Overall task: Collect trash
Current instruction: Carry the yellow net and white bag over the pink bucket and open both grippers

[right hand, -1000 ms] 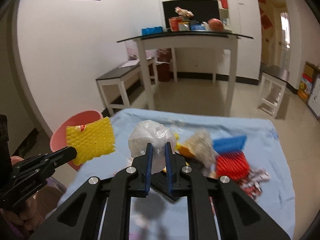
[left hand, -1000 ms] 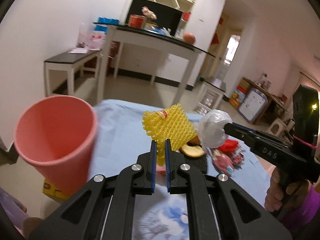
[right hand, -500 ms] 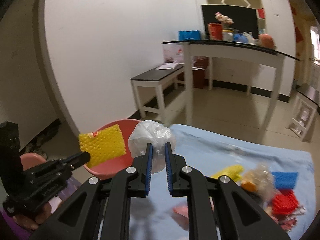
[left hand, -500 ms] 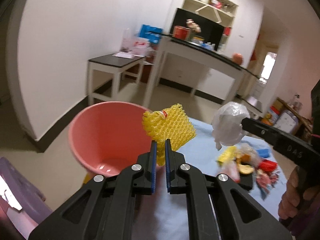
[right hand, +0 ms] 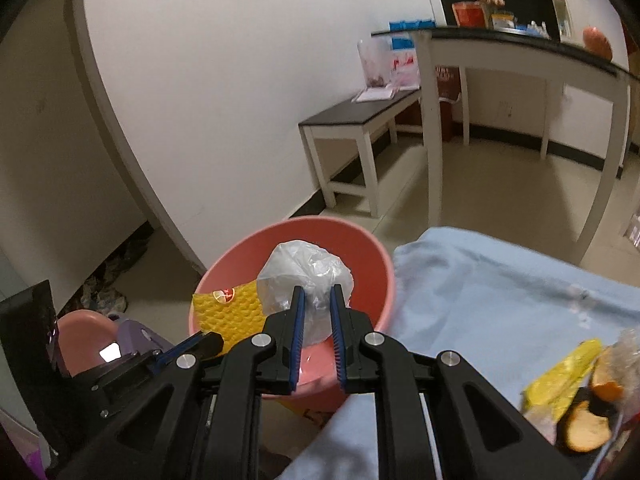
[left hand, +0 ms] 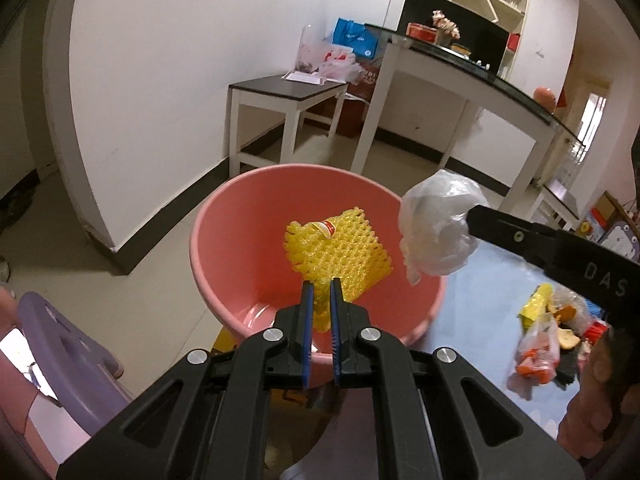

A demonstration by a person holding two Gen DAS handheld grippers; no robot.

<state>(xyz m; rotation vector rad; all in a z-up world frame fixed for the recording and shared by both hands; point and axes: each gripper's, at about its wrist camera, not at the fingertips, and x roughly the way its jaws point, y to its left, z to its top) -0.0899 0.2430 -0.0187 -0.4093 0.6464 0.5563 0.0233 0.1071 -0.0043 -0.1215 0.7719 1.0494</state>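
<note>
My left gripper (left hand: 319, 292) is shut on a yellow foam net (left hand: 340, 254) and holds it over the mouth of the pink bin (left hand: 236, 248). My right gripper (right hand: 318, 300) is shut on a crumpled clear plastic bag (right hand: 306, 274) and holds it over the same pink bin (right hand: 360, 248), just right of the foam net (right hand: 228, 312). In the left wrist view the plastic bag (left hand: 438, 228) hangs at the bin's right rim.
More trash (left hand: 548, 340) lies on the light blue tablecloth (right hand: 500, 292) to the right: a yellow wrapper (right hand: 560, 380) and peels. A purple stool (left hand: 68, 356) stands left of the bin. White tables (left hand: 288, 96) stand by the far wall.
Both grippers swung left from above the table to over the pink bin, carrying the foam net and the plastic bag. The right jaws stand slightly wider around the bag.
</note>
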